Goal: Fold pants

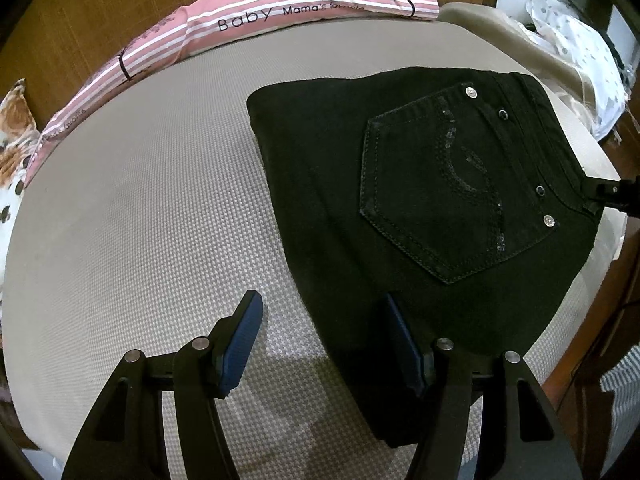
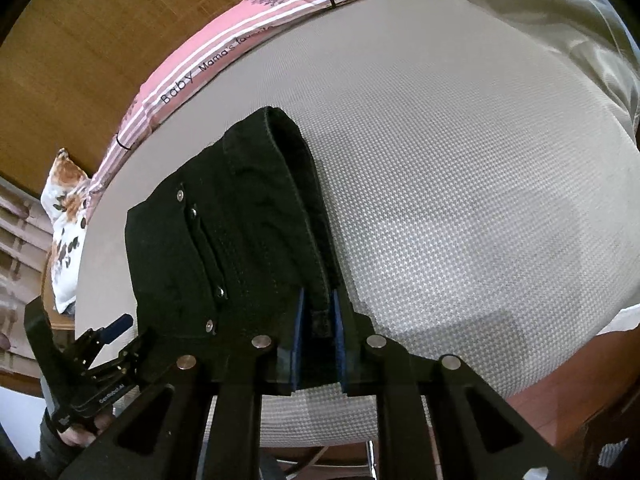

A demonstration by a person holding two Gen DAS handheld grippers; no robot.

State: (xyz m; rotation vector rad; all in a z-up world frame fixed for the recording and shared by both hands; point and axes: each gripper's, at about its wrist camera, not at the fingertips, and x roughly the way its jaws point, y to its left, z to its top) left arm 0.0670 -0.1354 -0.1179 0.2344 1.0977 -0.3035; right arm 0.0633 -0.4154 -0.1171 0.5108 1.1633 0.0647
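Black pants lie folded on the grey textured mattress, back pocket with sequins facing up. In the left wrist view my left gripper stands open just above the near edge of the pants; its right finger is over the cloth and its left finger is over bare mattress. My right gripper is shut on the waistband of the pants, the band pinched between the blue pads. It shows at the waistband corner as the right gripper. A hand holds the left gripper.
A pink striped bolster printed "Baby" runs along the far edge against a woven brown wall. A floral pillow lies at the left. Beige bedding is heaped at the far right, and white dotted cloth lies beyond it. The mattress edge drops to a reddish floor.
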